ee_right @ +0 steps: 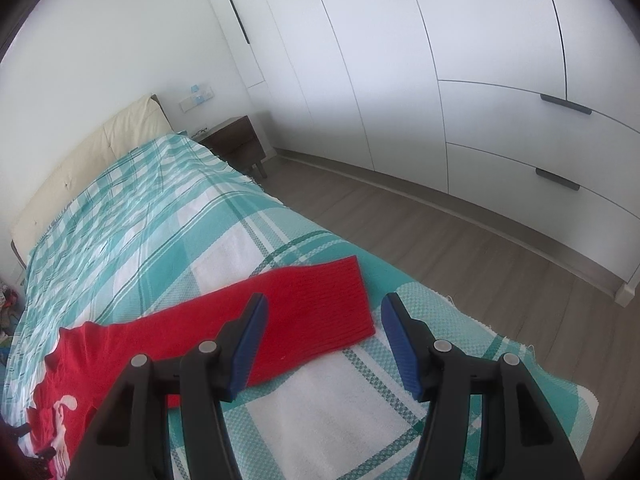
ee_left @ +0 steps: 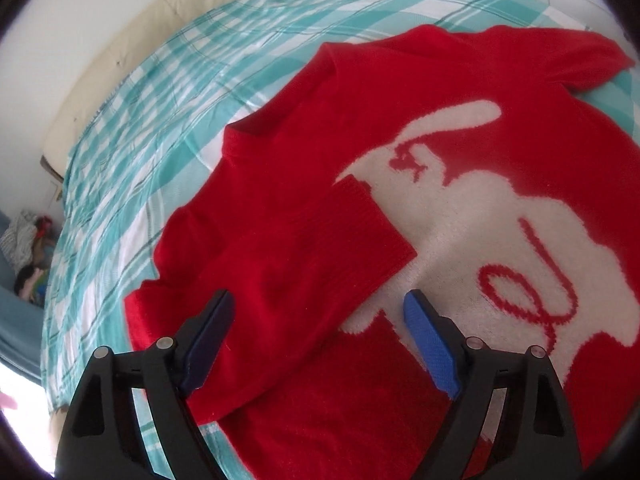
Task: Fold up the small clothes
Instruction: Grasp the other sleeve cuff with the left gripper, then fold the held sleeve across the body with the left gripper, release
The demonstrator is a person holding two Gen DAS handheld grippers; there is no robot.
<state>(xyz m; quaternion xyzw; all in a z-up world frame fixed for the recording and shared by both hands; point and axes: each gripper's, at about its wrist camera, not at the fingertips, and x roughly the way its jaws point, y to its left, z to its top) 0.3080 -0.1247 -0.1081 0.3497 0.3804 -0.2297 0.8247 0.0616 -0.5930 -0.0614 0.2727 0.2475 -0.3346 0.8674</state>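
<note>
Both tools gape empty, left tool point(ee_left: 318, 316) over the sleeve point(ee_left: 320, 240) already folded onto the sweater point(ee_left: 460, 80); right tool point(ee_right: 324, 316) above the other sleeve point(ee_right: 320, 304), outstretched lower centre on the bed point(ee_right: 160, 200), likely next.

Bare checked bed cover point(ee_right: 160, 216) lies open toward eleven o'clock up to the headboard point(ee_right: 92, 152), the red sweater point(ee_left: 360, 184) covers the near end, and clear floor point(ee_right: 420, 232) runs past the bedside cabinet point(ee_right: 236, 140) to the wardrobe point(ee_right: 440, 80) at two o'clock.

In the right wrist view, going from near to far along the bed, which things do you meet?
Right gripper → red sweater sleeve → checked teal bedspread → cream headboard.
</note>
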